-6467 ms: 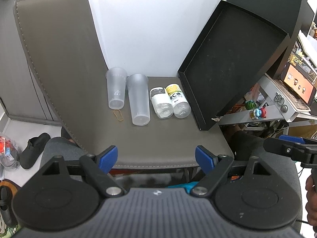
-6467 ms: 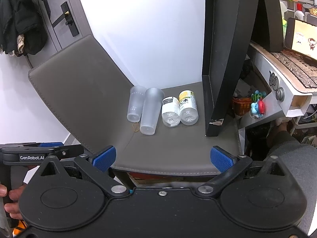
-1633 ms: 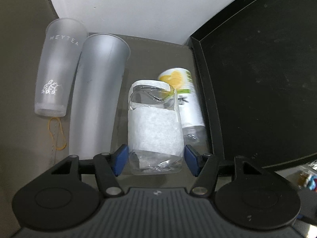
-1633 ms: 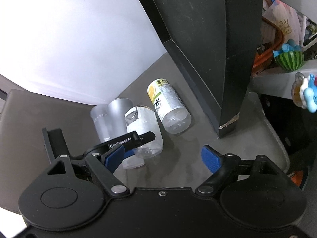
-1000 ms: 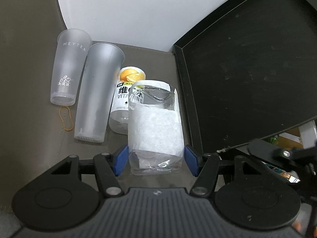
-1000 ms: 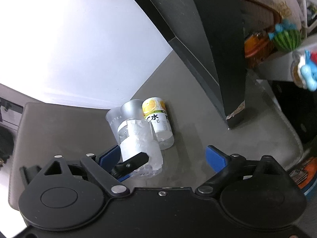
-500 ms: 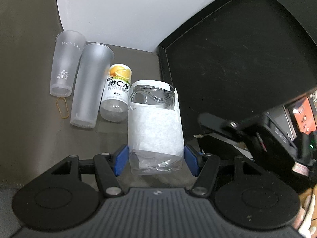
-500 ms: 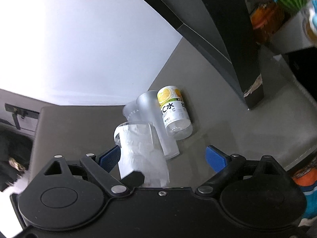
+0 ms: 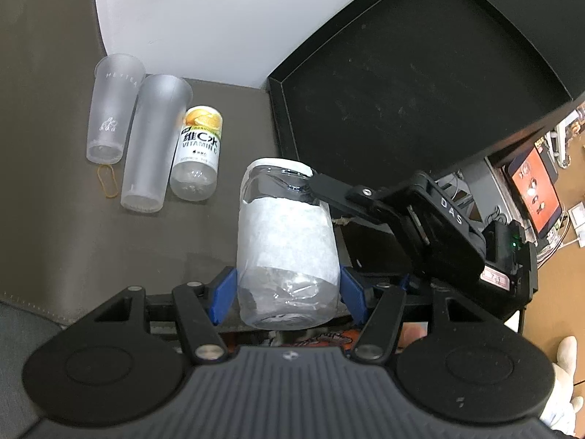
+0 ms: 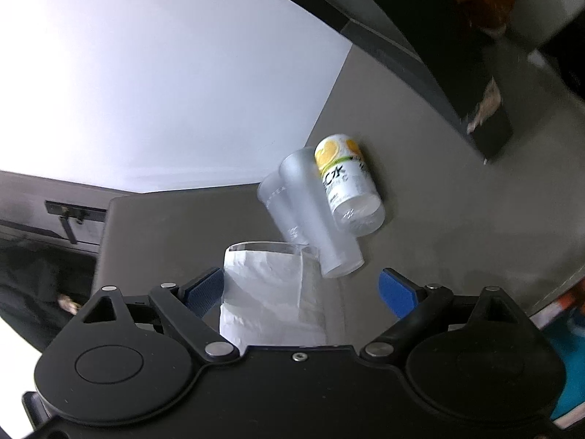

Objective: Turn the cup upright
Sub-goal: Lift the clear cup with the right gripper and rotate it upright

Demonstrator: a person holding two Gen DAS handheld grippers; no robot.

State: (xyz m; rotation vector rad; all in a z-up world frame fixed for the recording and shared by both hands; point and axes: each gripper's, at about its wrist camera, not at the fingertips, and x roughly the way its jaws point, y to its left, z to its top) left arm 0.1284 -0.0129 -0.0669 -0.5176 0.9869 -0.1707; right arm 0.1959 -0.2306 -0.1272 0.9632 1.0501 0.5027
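My left gripper (image 9: 287, 291) is shut on a clear plastic cup with a white paper label (image 9: 287, 241) and holds it above the front of the grey chair seat (image 9: 55, 219), open end away from the camera. My right gripper (image 10: 301, 292) is open around the same cup (image 10: 272, 292), which sits between its fingers nearer the left one; in the left wrist view its black body (image 9: 420, 219) reaches the cup's rim from the right. Two frosted cups (image 9: 109, 109) (image 9: 153, 146) and a vitamin bottle (image 9: 199, 146) lie on the seat.
A large black tray (image 9: 402, 73) leans upright at the right of the seat against a white wall. A yellow rubber band (image 9: 108, 181) lies by the frosted cups. Cluttered shelves and a screen (image 9: 533, 186) stand at the far right.
My left gripper lifted the labelled cup off the seat and drew it back to the right. My right gripper has closed in on it from the right, its fingers now either side of it.
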